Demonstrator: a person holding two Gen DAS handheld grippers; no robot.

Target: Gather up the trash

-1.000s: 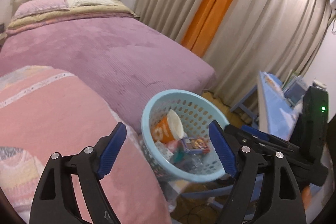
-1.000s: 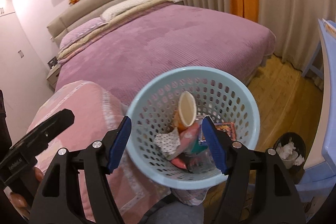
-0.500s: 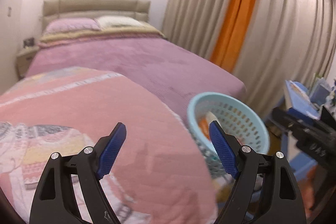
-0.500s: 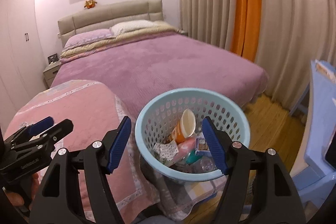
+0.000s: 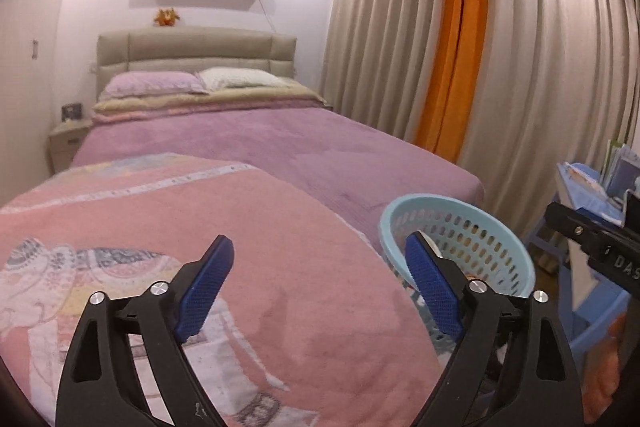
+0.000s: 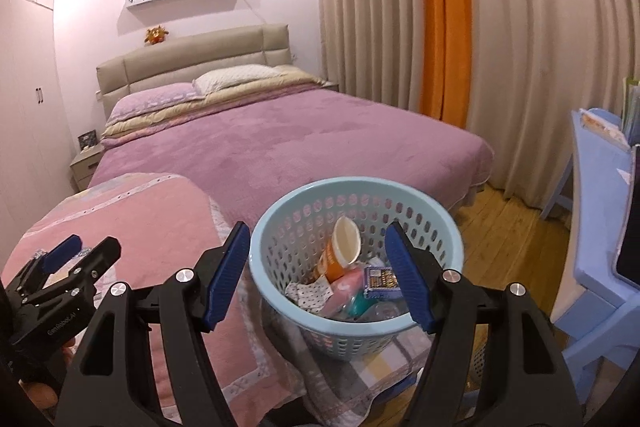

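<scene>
Bedroom seen from both wrist cameras. The left gripper [image 5: 320, 277] hangs over a pink blanket [image 5: 240, 227], its jaws opening with nothing between them. The right gripper [image 6: 316, 267] stands with jaws apart and empty, framing a pale blue basket [image 6: 280, 231] at the foot of the bed [image 6: 300, 139]. Inside the basket lie a tilted paper cup [image 6: 340, 251], a spotted wrapper [image 6: 310, 293] and a small printed box [image 6: 380, 281]; the lower items are too jumbled to identify. In the left view the basket's contents are hidden behind its rim and one finger.
</scene>
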